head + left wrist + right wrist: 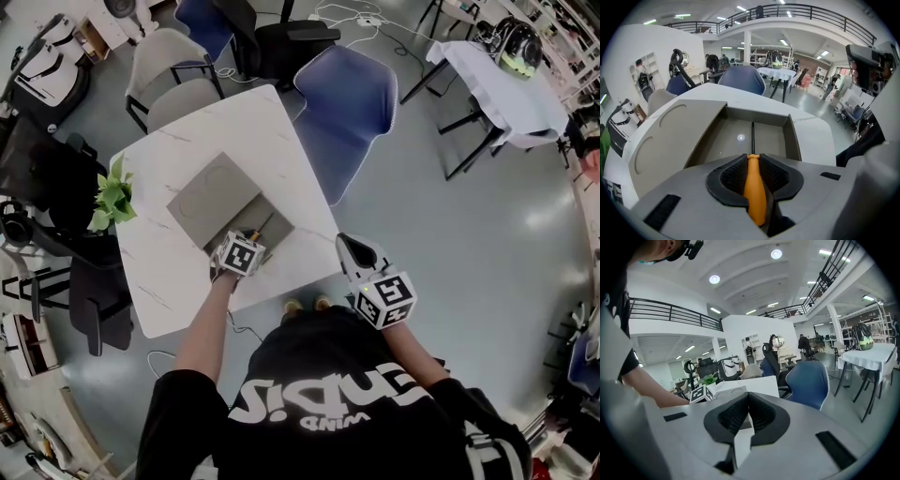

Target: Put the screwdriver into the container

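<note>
My left gripper is shut on the orange handle of the screwdriver; its thin dark shaft points forward over the open grey container. In the head view that left gripper hangs at the container's near edge, on the white table. The container's lid lies flat to the left. My right gripper is held off the table's right side, shut with nothing between its pads.
A green plant stands at the table's left edge. A blue chair and grey chairs stand behind the table. A cloth-covered table is far right. Grey floor spreads to the right.
</note>
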A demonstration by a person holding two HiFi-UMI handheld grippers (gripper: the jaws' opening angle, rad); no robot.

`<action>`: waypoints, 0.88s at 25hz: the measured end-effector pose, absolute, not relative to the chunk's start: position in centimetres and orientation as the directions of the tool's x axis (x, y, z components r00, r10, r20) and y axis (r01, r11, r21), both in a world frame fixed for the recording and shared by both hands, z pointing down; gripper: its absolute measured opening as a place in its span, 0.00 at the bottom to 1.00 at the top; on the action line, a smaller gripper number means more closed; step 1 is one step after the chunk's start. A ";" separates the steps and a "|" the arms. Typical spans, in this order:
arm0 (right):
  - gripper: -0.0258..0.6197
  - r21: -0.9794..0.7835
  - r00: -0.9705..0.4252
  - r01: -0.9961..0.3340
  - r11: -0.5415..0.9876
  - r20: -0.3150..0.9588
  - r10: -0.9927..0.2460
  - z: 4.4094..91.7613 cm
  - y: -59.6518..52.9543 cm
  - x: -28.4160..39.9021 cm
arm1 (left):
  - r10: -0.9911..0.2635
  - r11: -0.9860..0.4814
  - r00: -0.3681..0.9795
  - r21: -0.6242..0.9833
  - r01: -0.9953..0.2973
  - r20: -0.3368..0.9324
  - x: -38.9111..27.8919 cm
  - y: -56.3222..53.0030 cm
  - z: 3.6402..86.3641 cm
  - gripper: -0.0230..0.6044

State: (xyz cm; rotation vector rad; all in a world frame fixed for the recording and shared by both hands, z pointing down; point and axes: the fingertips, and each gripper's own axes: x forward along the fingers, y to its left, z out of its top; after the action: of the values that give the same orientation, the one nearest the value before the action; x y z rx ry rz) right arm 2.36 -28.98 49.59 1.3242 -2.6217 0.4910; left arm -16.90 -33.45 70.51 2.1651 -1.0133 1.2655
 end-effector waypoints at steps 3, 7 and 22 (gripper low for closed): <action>0.06 -0.218 -0.593 -0.805 0.551 0.291 -0.751 49.6 -29.0 2.4 | -0.372 -0.637 0.313 0.005 -0.771 0.874 -16.9 -33.4 70.5 0.19; 0.06 -0.217 -0.596 -0.803 0.555 0.291 -0.748 49.7 -29.0 2.4 | -0.388 -0.635 0.325 0.005 -0.772 0.862 -16.8 -33.5 70.5 0.19; 0.06 -0.225 -0.657 -0.754 0.617 0.277 -0.702 49.3 -28.3 0.7 | -0.518 -0.570 0.344 -0.017 -0.821 0.783 -17.2 -32.8 64.0 0.12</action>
State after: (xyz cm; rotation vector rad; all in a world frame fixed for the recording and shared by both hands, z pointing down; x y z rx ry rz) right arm 0.71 -28.30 49.34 1.2149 -2.6773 0.4849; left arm -17.20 -32.80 64.04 2.2321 -1.1790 1.0898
